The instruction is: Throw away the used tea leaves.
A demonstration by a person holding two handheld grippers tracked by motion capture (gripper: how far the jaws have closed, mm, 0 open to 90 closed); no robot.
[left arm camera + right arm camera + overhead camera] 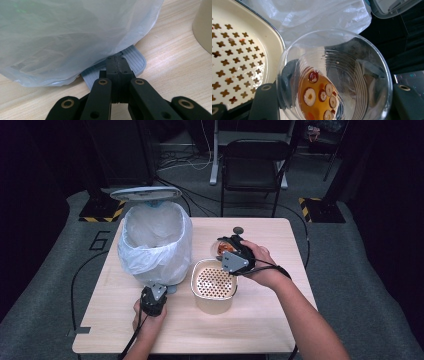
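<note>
A pedal bin lined with a white plastic bag [155,240] stands at the table's left, its grey lid [146,193] raised. My left gripper [156,292] is shut, and its joined tips [117,62] rest on the bin's grey ribbed pedal [136,60]. My right gripper [231,251] is shut on a clear plastic cup [352,65], held tilted just beyond the far rim of a cream container with a perforated strainer insert [196,270]. Amber liquid with round fruit slices [317,97] pools in the cup's low side. The black fingers [265,102] press the cup wall from both sides.
The strainer [239,57] has cross-shaped holes and a few wet specks. The bag's skirt [75,32] hangs over part of the pedal. A black folding chair [252,167] and cables lie on the floor beyond the table. Bare wood [260,325] stretches in front of the container.
</note>
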